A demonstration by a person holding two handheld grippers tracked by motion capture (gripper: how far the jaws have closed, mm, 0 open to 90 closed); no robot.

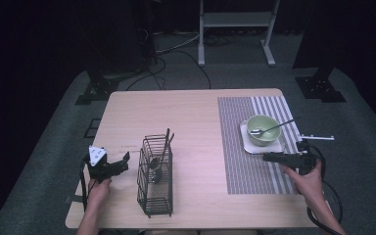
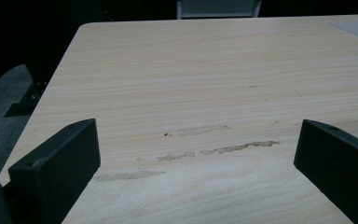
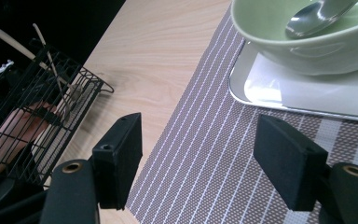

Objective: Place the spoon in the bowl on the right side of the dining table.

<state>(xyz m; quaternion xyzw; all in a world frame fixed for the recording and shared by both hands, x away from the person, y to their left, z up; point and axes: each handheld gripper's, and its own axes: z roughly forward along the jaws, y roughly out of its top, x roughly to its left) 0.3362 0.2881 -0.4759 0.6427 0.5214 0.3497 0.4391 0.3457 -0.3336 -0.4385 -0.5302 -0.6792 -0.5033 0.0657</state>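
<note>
Both grippers rest empty with jaws apart: the left gripper [image 1: 126,157] left of the wire basket [image 1: 154,188], the right gripper [image 1: 266,156] right of it, beside the green bowl [image 1: 263,130].

Light wood table [image 1: 191,117] with a striped placemat [image 1: 247,161] on its right half; on the mat a white square plate [image 1: 247,142] carries a green bowl [image 1: 263,130] with a spoon [image 1: 272,128] resting in it. Black wire caddy [image 1: 155,178] stands left of centre, utensils upright inside. Left gripper [image 1: 124,159] sits just left of the caddy, jaws apart; right gripper [image 1: 267,156] lies on the mat near the plate's front edge.
</note>
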